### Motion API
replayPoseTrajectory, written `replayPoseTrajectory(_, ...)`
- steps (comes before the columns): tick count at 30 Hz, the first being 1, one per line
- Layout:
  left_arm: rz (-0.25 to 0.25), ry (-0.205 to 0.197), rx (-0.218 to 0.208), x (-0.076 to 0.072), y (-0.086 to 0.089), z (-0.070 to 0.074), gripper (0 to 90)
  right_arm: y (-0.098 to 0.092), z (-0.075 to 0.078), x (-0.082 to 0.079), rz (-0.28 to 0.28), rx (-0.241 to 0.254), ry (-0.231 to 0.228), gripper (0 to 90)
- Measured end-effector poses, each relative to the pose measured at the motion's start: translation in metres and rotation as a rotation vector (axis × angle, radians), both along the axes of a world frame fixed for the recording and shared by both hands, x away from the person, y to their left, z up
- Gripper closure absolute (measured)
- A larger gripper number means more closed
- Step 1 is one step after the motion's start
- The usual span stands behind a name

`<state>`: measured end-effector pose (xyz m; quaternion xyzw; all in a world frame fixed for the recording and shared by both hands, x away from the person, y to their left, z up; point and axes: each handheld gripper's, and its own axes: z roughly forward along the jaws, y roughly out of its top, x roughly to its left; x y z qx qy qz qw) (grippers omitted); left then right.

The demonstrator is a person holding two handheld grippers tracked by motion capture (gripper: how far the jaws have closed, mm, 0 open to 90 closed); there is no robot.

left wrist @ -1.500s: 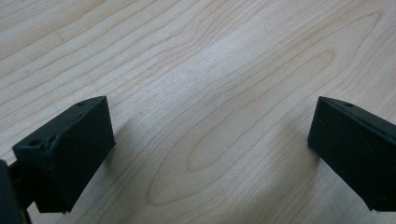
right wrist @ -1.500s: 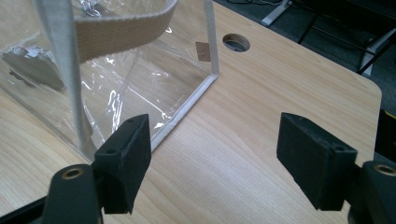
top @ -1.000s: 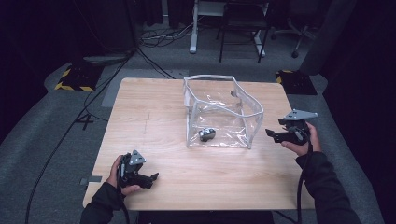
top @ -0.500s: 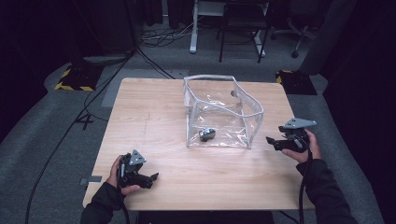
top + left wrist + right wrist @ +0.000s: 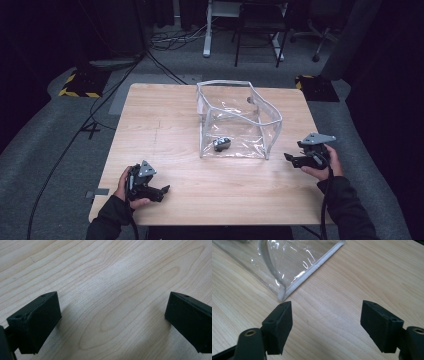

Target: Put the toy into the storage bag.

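Note:
A clear plastic bag with white trim (image 5: 239,120) stands open in the middle of the wooden table (image 5: 165,125). A small dark object (image 5: 221,144) lies inside it near its front wall. My right gripper (image 5: 291,159) hovers low over the table's right side, just right of the bag's front corner (image 5: 283,295), with its jaws open and empty. At the front left, my left gripper (image 5: 162,191) rests close to the wood (image 5: 110,290), open too, nothing between its fingers (image 5: 37,320).
A chair and a desk frame (image 5: 260,30) stand on the floor beyond the table. Cables (image 5: 150,55) and a yellow-and-black striped block (image 5: 80,85) lie at the far left. A dark block (image 5: 315,85) sits near the table's far right corner.
My right gripper has sunk toward the table beside the bag. The left gripper and the bag have stayed where they were.

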<state>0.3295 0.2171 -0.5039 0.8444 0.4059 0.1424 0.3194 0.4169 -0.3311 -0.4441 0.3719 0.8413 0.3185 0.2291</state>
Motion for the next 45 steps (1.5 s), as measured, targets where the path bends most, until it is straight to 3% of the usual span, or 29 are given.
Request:
replayPoseTrajectory(30, 0.001, 0.002, -0.002, 0.000, 0.000, 0.000, 0.6, -0.013, -0.036, -0.030, 0.034, -0.021, 0.033, 24.6)
replayPoseTrajectory(35, 0.001, 0.002, -0.002, 0.000, 0.000, 0.000, 0.6, -0.020, -0.041, -0.041, 0.032, 0.007, 0.056, 24.1)
replayPoseTrajectory(45, 0.001, 0.002, -0.002, 0.000, 0.000, 0.000, 0.6, -0.031, -0.046, -0.054, 0.031, 0.028, 0.059, 23.8)
